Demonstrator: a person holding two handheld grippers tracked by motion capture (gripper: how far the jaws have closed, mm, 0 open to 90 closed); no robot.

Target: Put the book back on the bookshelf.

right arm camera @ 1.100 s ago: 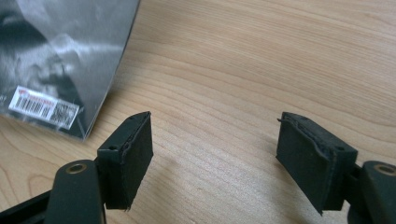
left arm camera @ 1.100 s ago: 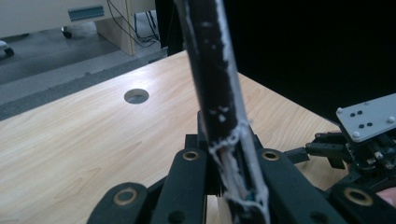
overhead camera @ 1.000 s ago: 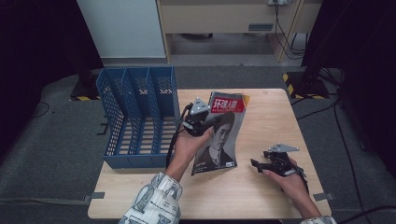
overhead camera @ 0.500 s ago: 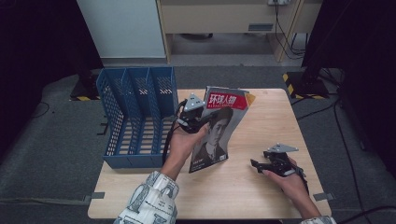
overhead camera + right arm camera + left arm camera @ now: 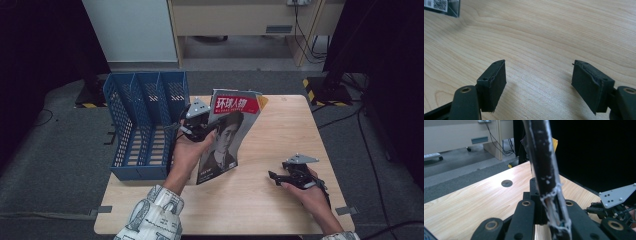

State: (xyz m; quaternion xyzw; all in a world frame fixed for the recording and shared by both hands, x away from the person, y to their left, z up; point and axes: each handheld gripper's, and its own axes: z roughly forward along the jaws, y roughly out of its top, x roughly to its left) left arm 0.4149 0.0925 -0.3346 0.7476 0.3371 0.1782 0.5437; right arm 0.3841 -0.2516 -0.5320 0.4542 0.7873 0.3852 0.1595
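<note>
A glossy magazine (image 5: pixel 227 135) with a red title band and a dark portrait on its cover is standing nearly upright, tilted, over the middle of the pale wooden table (image 5: pixel 280 200). Its lower corner is reaching down towards the tabletop, though I cannot tell whether it is touching. The left gripper (image 5: pixel 196 125) is clamping the magazine's left edge; in the left gripper view the worn spine (image 5: pixel 546 170) is running up between the black jaws, which are pressing on it from both sides. The person's left hand (image 5: pixel 189 150) is wrapping the gripper from below, a patterned sleeve (image 5: pixel 150 220) trailing back towards the near edge of the table.

Just to the left of the magazine, a blue perforated plastic file rack (image 5: pixel 145 125) with three upright compartments is sitting on the table's left part, hanging over its edge.

To the right of the magazine and well apart from it, the right gripper (image 5: pixel 280 177) is resting low on the table in the person's right hand (image 5: pixel 312 197). In the right gripper view its jaws are standing wide apart over bare wood, with nothing between them, and a corner of the magazine (image 5: pixel 441 7) is lying at the top left.
</note>
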